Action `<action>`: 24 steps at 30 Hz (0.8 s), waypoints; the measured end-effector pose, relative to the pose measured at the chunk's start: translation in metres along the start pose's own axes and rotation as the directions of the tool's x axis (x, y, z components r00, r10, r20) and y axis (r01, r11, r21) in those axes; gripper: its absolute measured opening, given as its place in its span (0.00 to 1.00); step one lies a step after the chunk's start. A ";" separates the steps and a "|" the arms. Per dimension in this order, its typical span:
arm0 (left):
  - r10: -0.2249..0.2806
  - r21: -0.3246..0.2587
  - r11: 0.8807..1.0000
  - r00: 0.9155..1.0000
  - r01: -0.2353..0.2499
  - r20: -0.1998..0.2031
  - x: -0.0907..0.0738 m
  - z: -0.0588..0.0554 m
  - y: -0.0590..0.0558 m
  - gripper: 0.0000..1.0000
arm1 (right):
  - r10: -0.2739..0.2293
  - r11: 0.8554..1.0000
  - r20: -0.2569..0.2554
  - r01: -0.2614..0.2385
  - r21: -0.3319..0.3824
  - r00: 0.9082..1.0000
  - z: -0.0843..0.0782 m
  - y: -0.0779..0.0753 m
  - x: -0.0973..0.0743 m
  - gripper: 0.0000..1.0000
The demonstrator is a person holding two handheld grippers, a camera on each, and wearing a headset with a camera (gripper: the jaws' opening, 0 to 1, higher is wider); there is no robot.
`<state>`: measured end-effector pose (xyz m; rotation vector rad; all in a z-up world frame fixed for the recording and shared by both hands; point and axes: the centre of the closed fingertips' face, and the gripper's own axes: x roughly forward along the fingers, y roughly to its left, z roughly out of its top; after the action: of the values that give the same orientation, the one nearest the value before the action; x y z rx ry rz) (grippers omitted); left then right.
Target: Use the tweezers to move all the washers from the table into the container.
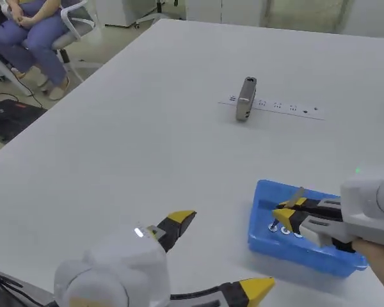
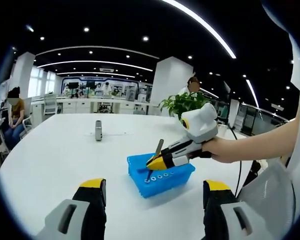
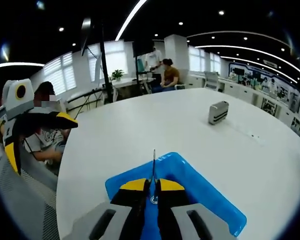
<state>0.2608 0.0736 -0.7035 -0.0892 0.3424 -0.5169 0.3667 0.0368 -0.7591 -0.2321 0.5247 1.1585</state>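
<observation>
Head view: left gripper (image 1: 219, 254) low over table (image 1: 147, 147), jaws spread, empty. Right gripper (image 1: 285, 215) above blue container (image 1: 307, 252), pinching tweezers (image 1: 297, 196).
Left gripper view: washers (image 2: 160, 176) in row inside container.
Right gripper view: jaws pressed onto tweezers, tip down in container.

We saw an open-plan office whose dark ceiling (image 2: 115, 20) was crossed by long curved white light strips (image 2: 202, 26) and small round spotlights (image 2: 146, 38). A wide white surface (image 1: 147, 141) stood near bright windows (image 3: 55, 69), a white square pillar (image 2: 165, 80) and a leafy green plant (image 2: 181, 102).
</observation>
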 end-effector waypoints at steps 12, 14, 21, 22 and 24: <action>-0.059 -0.063 0.996 0.997 0.061 0.040 -0.004 0.007 -0.007 0.71 | -0.043 0.994 0.146 0.057 -0.090 0.988 0.039 0.026 -0.064 0.03; -0.070 -0.080 0.994 0.997 0.073 0.043 -0.005 0.008 -0.008 0.67 | -0.037 0.993 0.146 0.052 -0.102 0.989 0.038 0.032 -0.072 0.03; -0.171 -0.145 0.974 0.984 0.176 0.044 -0.006 0.017 -0.020 0.54 | 0.017 0.978 0.068 -0.002 -0.210 0.998 0.013 0.057 -0.091 0.03; -0.216 -0.117 0.969 0.976 0.218 0.025 -0.006 0.018 -0.027 0.50 | 0.027 0.975 0.035 -0.019 -0.223 0.999 0.004 0.061 -0.092 0.03; -0.273 -0.048 0.961 0.962 0.272 -0.016 -0.005 0.022 -0.036 0.42 | 0.050 0.971 -0.013 -0.052 -0.233 0.999 -0.010 0.072 -0.092 0.03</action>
<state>0.2475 0.0449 -0.6755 -0.1769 0.3658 -0.7842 0.2710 -0.0142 -0.7145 -0.4274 0.4011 1.2709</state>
